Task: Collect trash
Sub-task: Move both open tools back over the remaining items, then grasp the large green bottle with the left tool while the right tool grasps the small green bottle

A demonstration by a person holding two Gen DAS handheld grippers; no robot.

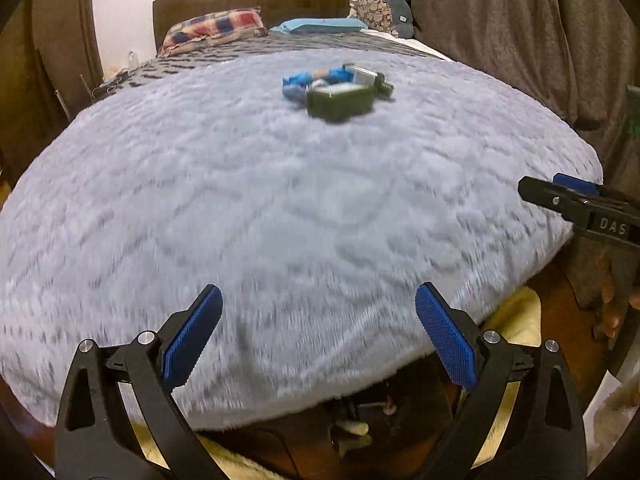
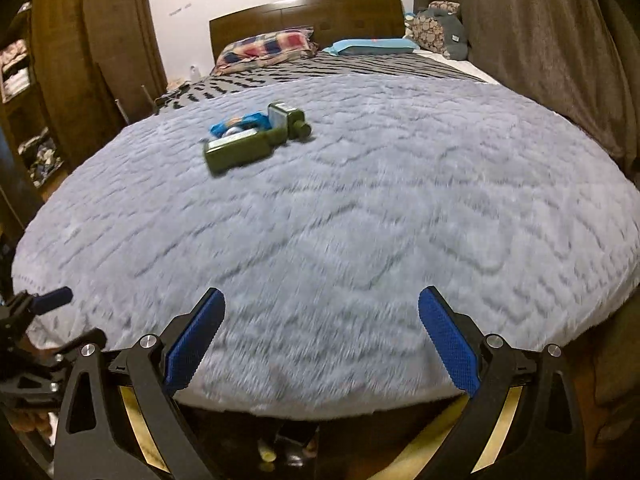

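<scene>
Both views are smeared by motion blur. The left gripper (image 1: 318,336) and the right gripper (image 2: 322,338) hang over the near edge of the grey fluffy blanket (image 1: 280,208), each with fingers spread and nothing between them. The trash, two dark green bottles (image 2: 240,150) and a blue wrapper (image 2: 240,122), lies bunched together toward 12 o'clock in the left view and 11 o'clock in the right; its details are unreadable.

Bare grey blanket (image 2: 360,220) lies before the trash pile (image 2: 256,136).
</scene>
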